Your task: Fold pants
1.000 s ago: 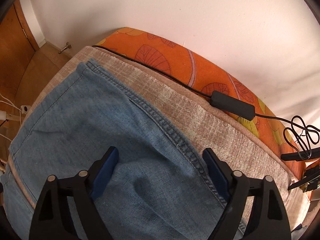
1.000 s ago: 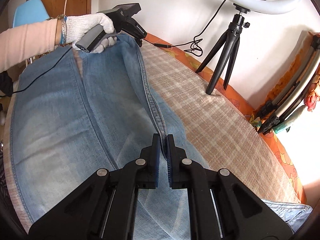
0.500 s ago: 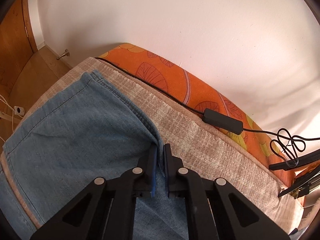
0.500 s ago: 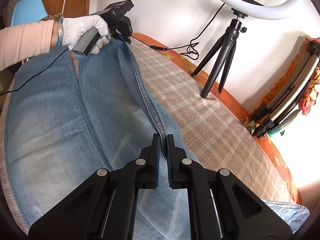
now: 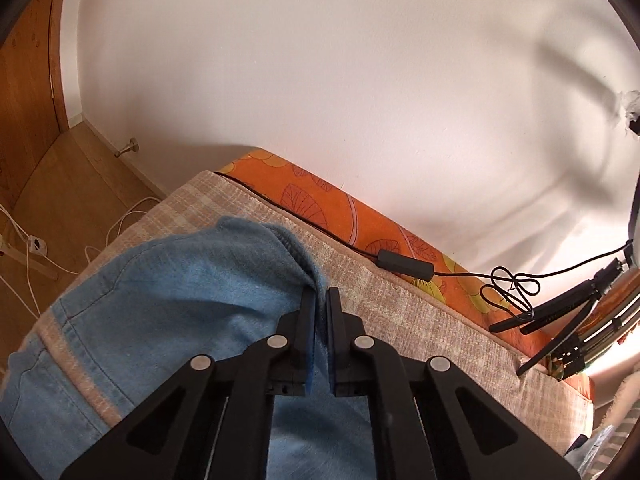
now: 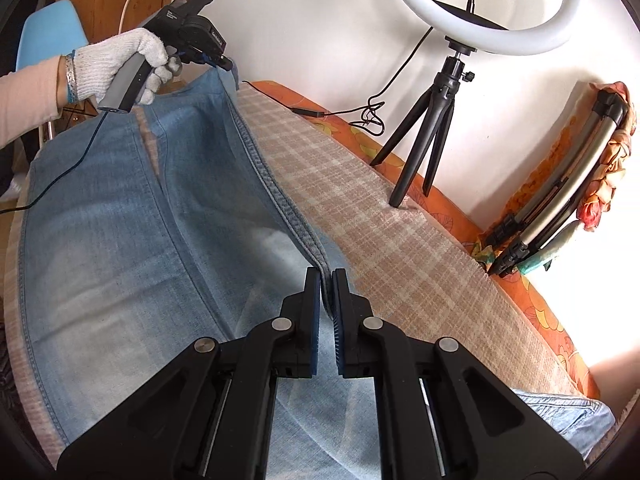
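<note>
Light blue denim pants (image 6: 160,240) lie spread along a beige checked blanket (image 6: 380,232). My left gripper (image 5: 321,300) is shut on the outer side seam near the leg's hem and holds that edge lifted off the blanket; it also shows in the right wrist view (image 6: 224,65), held by a white-gloved hand. My right gripper (image 6: 327,280) is shut on the same side seam further up the leg. The leg edge rises taut between the two grippers. The other leg (image 5: 80,340) lies flat.
A ring light on a black tripod (image 6: 432,120) stands on the blanket near the wall. A black cable with an inline box (image 5: 404,266) runs along the orange patterned sheet (image 5: 340,216). Folded stands (image 6: 552,200) lean at the right. White cables lie on the wooden floor (image 5: 60,208).
My left gripper closed on the seam near the hem, then lifted it up off the blanket. My right gripper stayed shut on the seam and rose slightly.
</note>
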A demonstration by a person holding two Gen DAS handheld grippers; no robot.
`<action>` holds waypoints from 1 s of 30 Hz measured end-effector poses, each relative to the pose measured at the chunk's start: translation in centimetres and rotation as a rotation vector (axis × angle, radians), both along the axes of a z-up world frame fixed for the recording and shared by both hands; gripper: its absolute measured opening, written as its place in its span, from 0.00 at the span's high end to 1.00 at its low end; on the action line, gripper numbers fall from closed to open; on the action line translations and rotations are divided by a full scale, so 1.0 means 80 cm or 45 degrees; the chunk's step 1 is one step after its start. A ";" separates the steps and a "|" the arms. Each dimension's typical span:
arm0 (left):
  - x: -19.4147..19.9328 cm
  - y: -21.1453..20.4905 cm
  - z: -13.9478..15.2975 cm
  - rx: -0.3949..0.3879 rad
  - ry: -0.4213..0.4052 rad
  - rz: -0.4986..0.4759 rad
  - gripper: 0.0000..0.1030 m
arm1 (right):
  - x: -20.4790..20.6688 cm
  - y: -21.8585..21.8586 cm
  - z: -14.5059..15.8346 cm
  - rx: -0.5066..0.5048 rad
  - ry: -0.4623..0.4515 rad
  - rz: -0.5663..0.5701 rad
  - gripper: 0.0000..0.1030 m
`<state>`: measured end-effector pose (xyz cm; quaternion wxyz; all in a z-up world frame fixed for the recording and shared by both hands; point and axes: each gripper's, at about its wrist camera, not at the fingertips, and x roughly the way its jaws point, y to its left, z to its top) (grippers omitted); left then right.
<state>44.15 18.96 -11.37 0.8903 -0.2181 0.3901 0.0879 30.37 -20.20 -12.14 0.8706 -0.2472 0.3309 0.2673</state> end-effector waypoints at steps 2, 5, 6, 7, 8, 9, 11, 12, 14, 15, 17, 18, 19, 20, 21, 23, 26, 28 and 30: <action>-0.021 0.008 0.010 -0.006 -0.021 0.002 0.98 | -0.012 0.003 0.007 0.003 -0.003 0.004 0.93; -0.055 0.016 0.023 -0.001 -0.052 0.009 0.98 | -0.037 0.009 0.015 -0.004 -0.005 0.029 0.94; -0.066 0.019 0.026 0.002 -0.060 0.010 0.98 | -0.046 0.011 0.017 -0.011 -0.005 0.038 0.94; -0.079 0.023 0.028 0.000 -0.068 0.014 0.98 | -0.056 0.013 0.018 -0.015 -0.001 0.045 0.94; -0.091 0.026 0.030 -0.007 -0.078 0.020 0.98 | -0.064 0.015 0.018 -0.021 0.008 0.057 0.94; -0.107 0.029 0.033 -0.006 -0.091 0.024 0.98 | -0.075 0.017 0.018 -0.027 0.013 0.070 0.94; -0.138 0.036 0.033 0.002 -0.106 0.040 0.98 | -0.099 0.022 0.018 -0.044 0.017 0.095 0.94; -0.156 0.038 0.033 0.004 -0.112 0.045 0.98 | -0.111 0.023 0.017 -0.048 0.023 0.105 0.94; -0.191 0.043 0.029 -0.007 -0.117 0.056 0.98 | -0.135 0.026 0.015 -0.053 0.042 0.124 0.94; -0.210 0.048 0.027 -0.015 -0.121 0.064 0.98 | -0.148 0.028 0.013 -0.056 0.050 0.134 0.94; -0.244 0.055 0.020 -0.031 -0.127 0.088 0.98 | -0.170 0.032 0.006 -0.067 0.070 0.159 0.94; -0.261 0.058 0.015 -0.038 -0.124 0.100 0.98 | -0.182 0.035 0.003 -0.076 0.076 0.175 0.94; -0.276 0.061 0.011 -0.042 -0.120 0.113 0.98 | -0.194 0.037 -0.001 -0.086 0.083 0.194 0.94; -0.292 0.064 0.007 -0.043 -0.117 0.127 0.98 | -0.204 0.040 -0.004 -0.092 0.088 0.213 0.94; -0.306 0.065 0.002 -0.034 -0.111 0.136 0.98 | -0.214 0.042 -0.007 -0.095 0.094 0.230 0.94; -0.333 0.070 -0.005 -0.027 -0.104 0.163 0.98 | -0.231 0.044 -0.009 -0.090 0.104 0.254 0.94; -0.372 0.079 -0.015 -0.060 -0.099 0.203 0.98 | -0.254 0.043 -0.010 -0.066 0.143 0.292 0.94; -0.391 0.085 -0.025 -0.068 -0.080 0.234 0.98 | -0.267 0.046 -0.019 -0.087 0.173 0.312 0.94; -0.405 0.093 -0.039 -0.097 -0.052 0.252 0.98 | -0.275 0.051 -0.035 -0.131 0.201 0.330 0.94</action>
